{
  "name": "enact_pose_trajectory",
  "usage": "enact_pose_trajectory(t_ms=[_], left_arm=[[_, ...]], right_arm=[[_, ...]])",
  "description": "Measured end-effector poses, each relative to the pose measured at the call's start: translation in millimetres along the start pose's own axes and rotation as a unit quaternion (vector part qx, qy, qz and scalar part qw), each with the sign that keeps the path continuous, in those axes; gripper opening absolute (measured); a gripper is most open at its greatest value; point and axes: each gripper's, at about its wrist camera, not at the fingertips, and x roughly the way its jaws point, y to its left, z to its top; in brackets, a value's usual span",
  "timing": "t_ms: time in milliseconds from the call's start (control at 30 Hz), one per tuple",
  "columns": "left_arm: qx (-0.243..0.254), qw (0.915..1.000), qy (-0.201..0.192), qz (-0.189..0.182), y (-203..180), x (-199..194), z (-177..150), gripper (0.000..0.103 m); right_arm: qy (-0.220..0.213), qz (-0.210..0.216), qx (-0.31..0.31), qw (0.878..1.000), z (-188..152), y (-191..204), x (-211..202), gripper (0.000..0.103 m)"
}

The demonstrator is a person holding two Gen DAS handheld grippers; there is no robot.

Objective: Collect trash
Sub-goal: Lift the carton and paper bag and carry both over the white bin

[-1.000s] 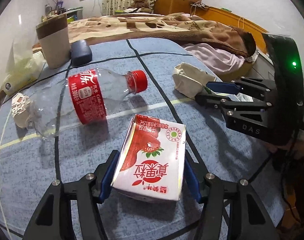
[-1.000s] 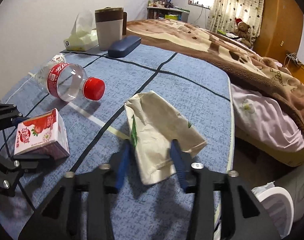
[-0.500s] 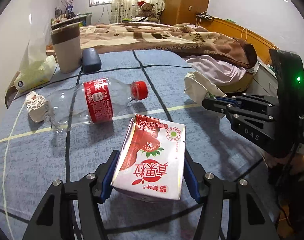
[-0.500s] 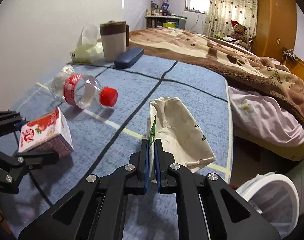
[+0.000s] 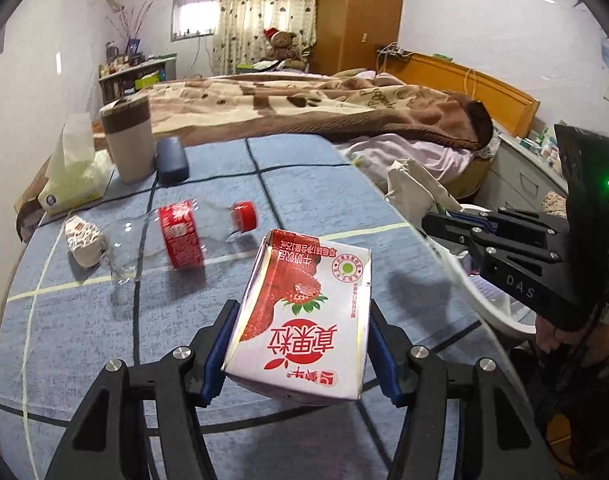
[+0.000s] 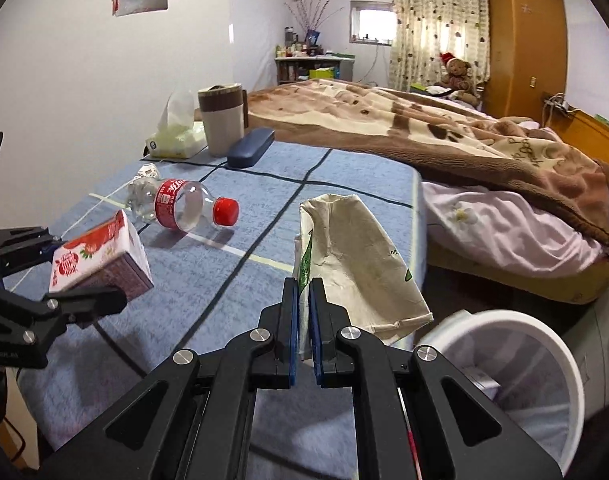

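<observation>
My left gripper (image 5: 300, 344) is shut on a red and white strawberry milk carton (image 5: 304, 312) and holds it above the blue bedspread (image 5: 84, 320); the carton also shows in the right wrist view (image 6: 100, 256). My right gripper (image 6: 303, 320) is shut on a crumpled beige paper bag (image 6: 356, 264), lifted off the bed; the bag shows at right in the left wrist view (image 5: 416, 192). An empty clear bottle with red cap (image 6: 184, 208) and a crumpled wrapper (image 5: 82, 236) lie on the bedspread.
A white trash bin (image 6: 516, 364) stands on the floor by the bed's right edge. A beige cup (image 6: 220, 120), a dark blue case (image 6: 250, 147) and a tissue pack (image 6: 176, 140) sit at the far end. A brown blanket (image 6: 404, 120) lies beyond.
Both grippers have risen with their loads, and the carton and bag are higher off the bed. The trash bin has come more fully into the right wrist view.
</observation>
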Motion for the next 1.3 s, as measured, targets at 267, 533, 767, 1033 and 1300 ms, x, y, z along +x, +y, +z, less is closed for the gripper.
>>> enact_pose_trajectory(t_ms=[267,533,767,1033,1300], left_arm=[[0.027,0.9993,-0.018,-0.020,-35,-14,5,0.060],[0.055,0.9969,-0.025,-0.051,-78,-13,13,0.060],[0.078,0.9932,-0.027,-0.082,-120,-5,21,0.060],[0.093,0.9887,-0.014,-0.116,-161,22,30,0.060],[0.109,0.9870,0.007,-0.118,-190,56,37,0.060]], right_arm=[[-0.013,-0.035,0.029,0.999,-10,-22,-34,0.006],[-0.011,-0.075,0.071,0.995,-30,-51,-60,0.006],[-0.007,-0.103,0.106,0.989,-45,-73,-75,0.006],[0.026,-0.124,0.134,0.983,-62,-98,-75,0.006],[0.061,-0.123,0.162,0.977,-80,-117,-64,0.006]])
